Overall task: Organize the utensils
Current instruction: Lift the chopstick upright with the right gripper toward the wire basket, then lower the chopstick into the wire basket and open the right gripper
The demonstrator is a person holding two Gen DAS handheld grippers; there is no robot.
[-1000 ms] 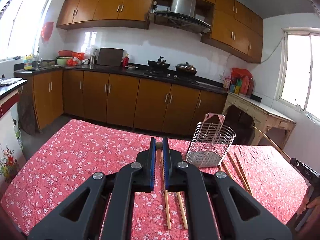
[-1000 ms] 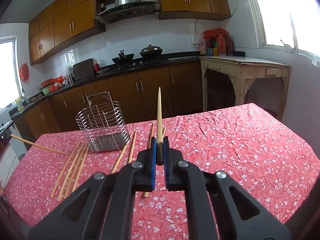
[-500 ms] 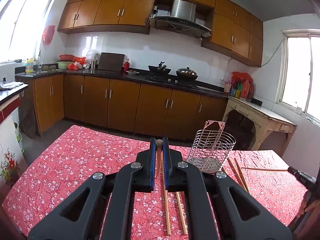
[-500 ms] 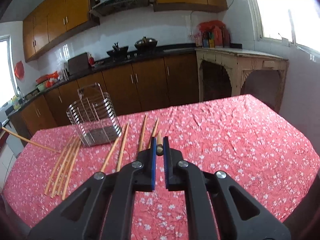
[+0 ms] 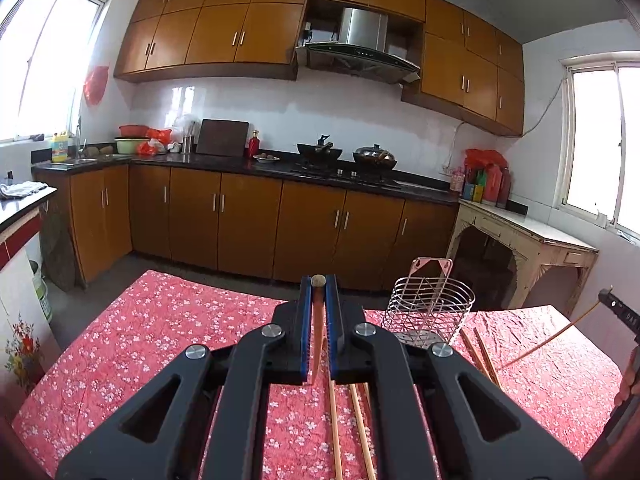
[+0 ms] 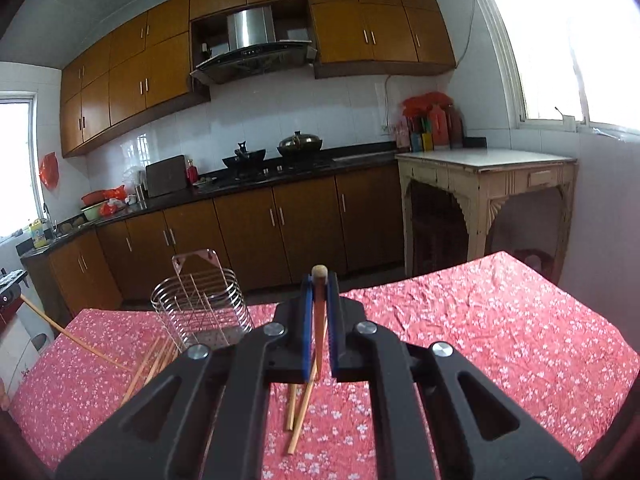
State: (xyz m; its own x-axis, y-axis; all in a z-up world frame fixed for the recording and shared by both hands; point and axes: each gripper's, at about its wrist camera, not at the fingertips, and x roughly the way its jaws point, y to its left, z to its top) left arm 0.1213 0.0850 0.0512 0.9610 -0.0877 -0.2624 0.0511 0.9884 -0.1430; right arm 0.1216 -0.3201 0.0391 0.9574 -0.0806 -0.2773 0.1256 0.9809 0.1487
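Right gripper [image 6: 319, 280], clamped on a chopstick [image 6: 319, 312], had been lifted off the table [image 6: 500, 340]; delivery into the wire holder [image 6: 200, 304] seemed next.

Wire basket [image 5: 428, 312] on table [image 5: 160, 336], loose chopsticks [image 5: 480, 354] just right of it, more chopsticks [image 5: 334, 420] before it; counter [image 5: 248, 162] behind table; side table [image 5: 532, 232] at right

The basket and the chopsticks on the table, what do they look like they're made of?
The basket looks like bare shiny metal wire: thin silvery rings and uprights you can see through, with a perforated floor. The chopsticks look like plain wood or bamboo: matte, tan-orange, no gloss. The table cover looks like thin printed cloth or plastic sheet, creased.
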